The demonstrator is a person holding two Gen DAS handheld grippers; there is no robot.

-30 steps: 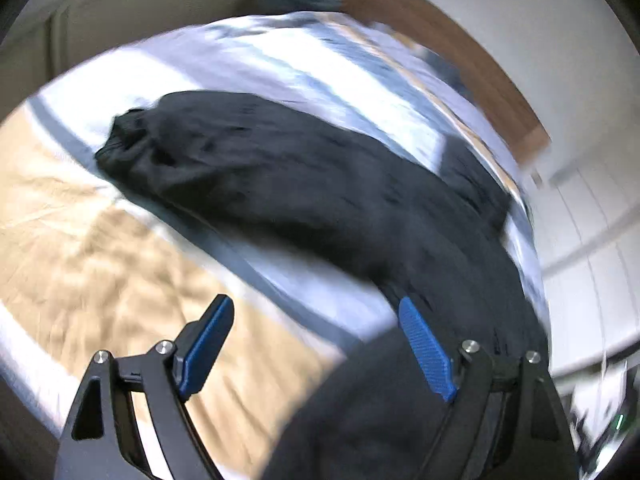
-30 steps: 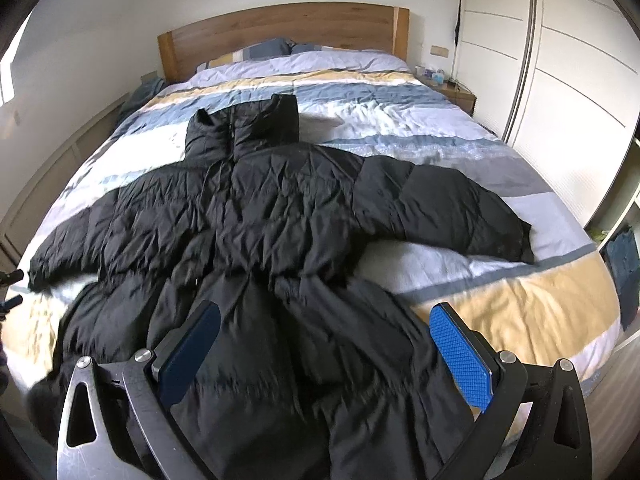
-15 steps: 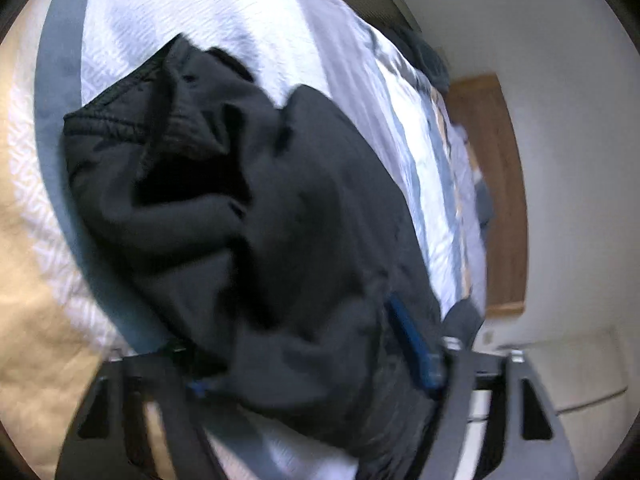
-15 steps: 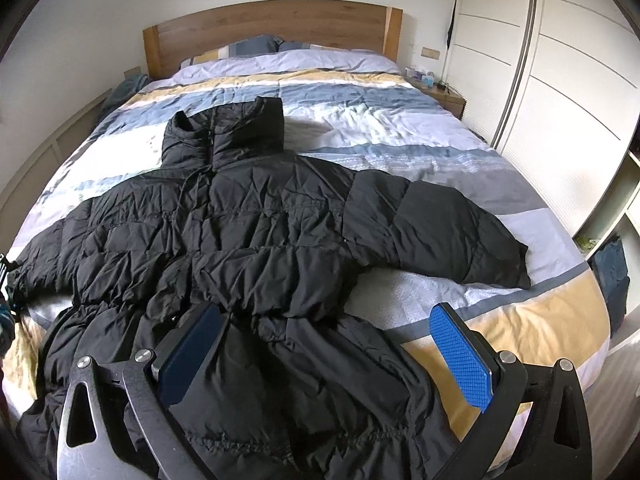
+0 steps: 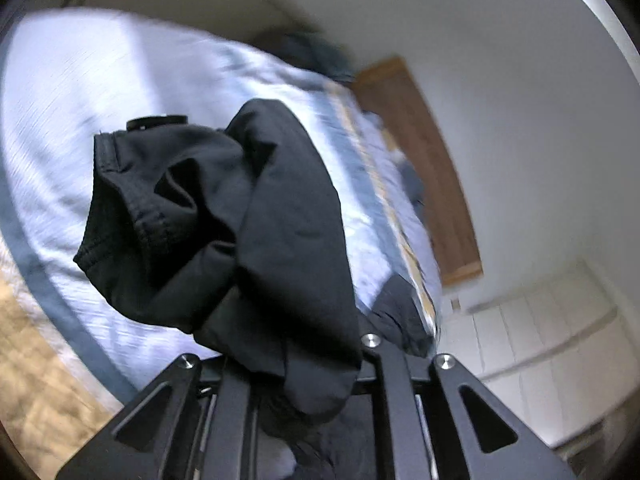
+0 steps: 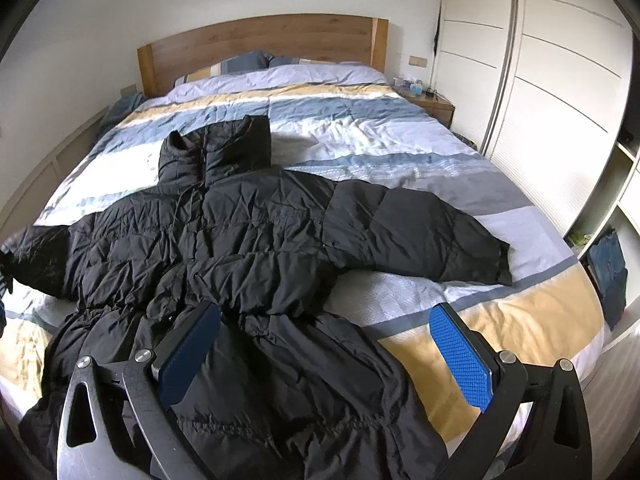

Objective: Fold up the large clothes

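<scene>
Now, bed point(image 6: 400, 148): carrying the jacket spread flat, collar toward twelve o'clock.
Jacket point(image 6: 248, 240): lying across the striped cover, one sleeve reaching out to three o'clock.
Sleeve point(image 5: 248, 216): lying flat a second ago, now rising off the cover; folding is starting.
Left gripper point(image 5: 292, 364): clamping that sleeve, jaws nearly closed.
Right gripper point(image 6: 324, 352): hovering wide apart, gripping nothing.

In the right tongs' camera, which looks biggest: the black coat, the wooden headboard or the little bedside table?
1. Black coat, biggest, though it lies nearest the camera.
2. Wooden headboard, far off, so it looks smaller than it really is.
3. Bedside table, smallest.
</scene>
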